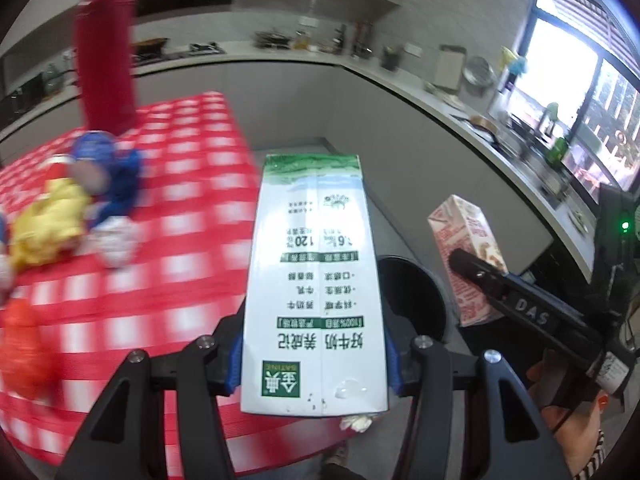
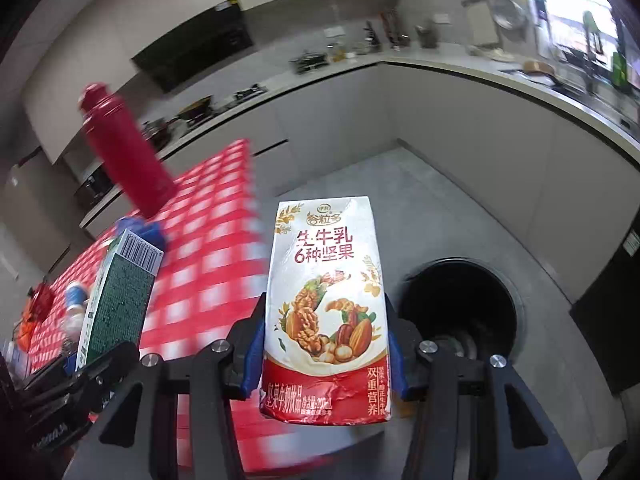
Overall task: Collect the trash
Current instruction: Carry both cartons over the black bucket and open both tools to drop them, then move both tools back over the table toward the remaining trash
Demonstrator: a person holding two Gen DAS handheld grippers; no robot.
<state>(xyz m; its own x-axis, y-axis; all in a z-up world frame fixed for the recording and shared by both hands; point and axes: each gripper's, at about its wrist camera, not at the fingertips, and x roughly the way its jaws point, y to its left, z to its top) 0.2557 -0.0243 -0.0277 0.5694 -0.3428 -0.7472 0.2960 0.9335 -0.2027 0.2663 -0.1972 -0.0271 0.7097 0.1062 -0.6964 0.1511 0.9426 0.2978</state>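
My left gripper is shut on a white-and-green milk carton, held off the table's edge. The carton also shows in the right wrist view. My right gripper is shut on a red-and-white nut milk carton, which also shows in the left wrist view. A black round trash bin stands on the floor below and to the right of the right gripper; in the left wrist view the bin sits between the two cartons. Crumpled yellow, blue and white wrappers lie on the table.
A red-and-white checked tablecloth covers the table at left. A tall red bottle stands on it. An orange item lies near the left edge. A grey kitchen counter with utensils runs along the back and right.
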